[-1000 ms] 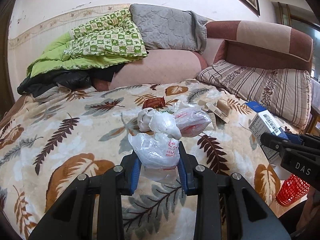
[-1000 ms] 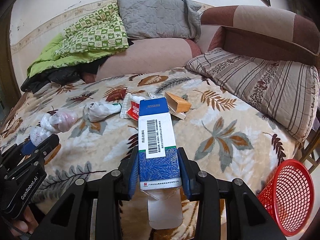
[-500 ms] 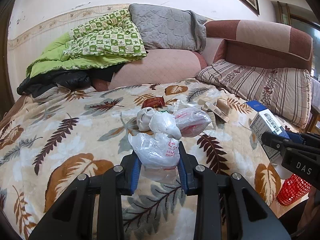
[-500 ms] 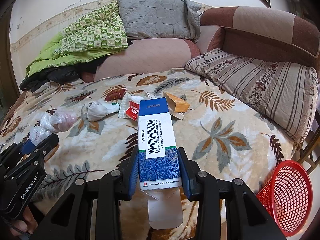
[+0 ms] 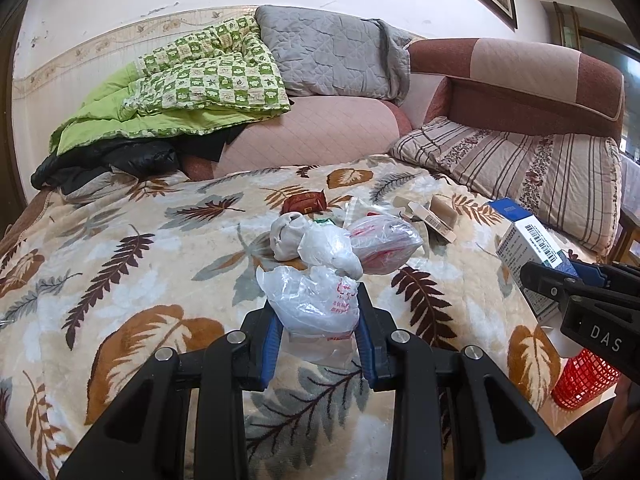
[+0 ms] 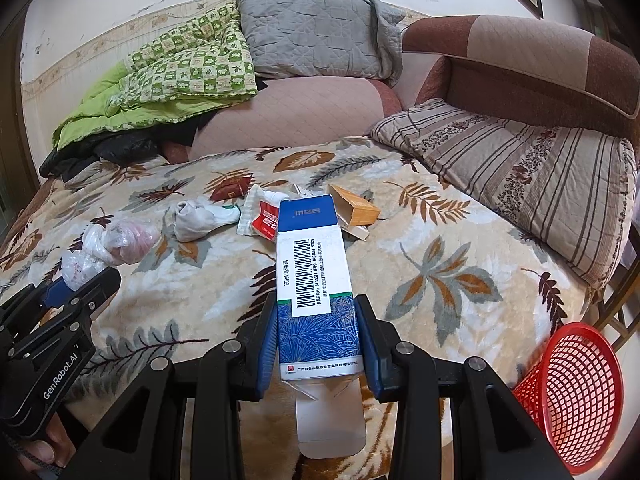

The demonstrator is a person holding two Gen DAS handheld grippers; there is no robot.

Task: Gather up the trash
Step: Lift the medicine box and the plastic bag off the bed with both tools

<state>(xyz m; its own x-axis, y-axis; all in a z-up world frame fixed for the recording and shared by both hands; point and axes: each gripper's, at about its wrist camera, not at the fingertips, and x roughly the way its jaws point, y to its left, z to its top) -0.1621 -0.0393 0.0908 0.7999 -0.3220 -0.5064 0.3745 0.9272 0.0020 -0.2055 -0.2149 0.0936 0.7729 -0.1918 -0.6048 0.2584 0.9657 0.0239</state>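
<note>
Trash in both grips: crumpled plastic bag (image 5: 316, 306) pinched in left hand-held gripper (image 5: 318, 330), blue-and-white carton (image 6: 314, 292) clamped in right hand-held gripper (image 6: 318, 338), lifted over bed (image 6: 460, 240), presumably bound for red basket (image 6: 576, 384) alongside. More litter left mid-blanket.

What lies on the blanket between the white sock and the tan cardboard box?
In the right wrist view, a white-and-red wrapper lies between the white sock and the tan cardboard box; the held blue-and-white carton overlaps its right edge.
</note>
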